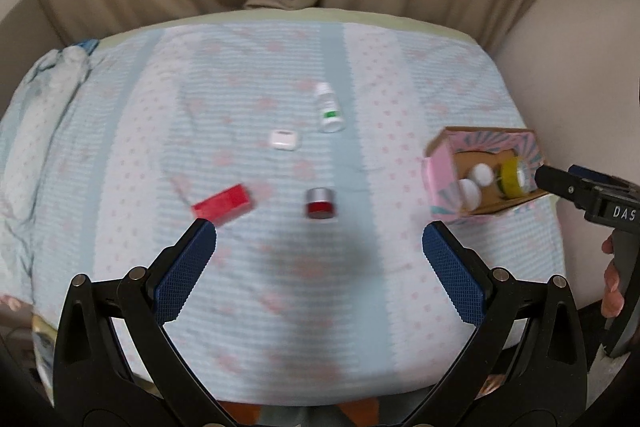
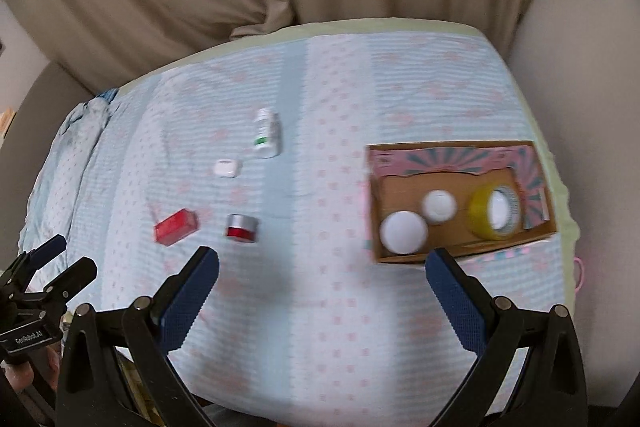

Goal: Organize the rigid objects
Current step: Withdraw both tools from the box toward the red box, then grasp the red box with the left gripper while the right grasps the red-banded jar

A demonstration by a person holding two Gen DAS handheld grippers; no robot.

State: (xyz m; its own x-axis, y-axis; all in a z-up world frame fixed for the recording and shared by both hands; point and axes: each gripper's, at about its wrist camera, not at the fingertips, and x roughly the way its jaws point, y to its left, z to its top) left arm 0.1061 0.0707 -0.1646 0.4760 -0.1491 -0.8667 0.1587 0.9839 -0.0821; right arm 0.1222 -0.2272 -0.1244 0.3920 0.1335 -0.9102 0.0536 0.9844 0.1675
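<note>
Both grippers, left (image 1: pixel 319 247) and right (image 2: pixel 322 269): spread wide, unladen. Red jar (image 1: pixel 320 203): small, hard, light; grasp across round sides. Box (image 2: pixel 460 201) partly filled.

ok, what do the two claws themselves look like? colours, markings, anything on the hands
Both match: black linkage arms with round silver pivot pins, and fingers lined with dark blue textured pads. The left claw body shows a white label, roughly "GenRoboAI", seen from the right wrist view. The right claw carries white "DAS" lettering in the left wrist view. Bare fingers grip its handle; no sleeve or cable visible.
</note>
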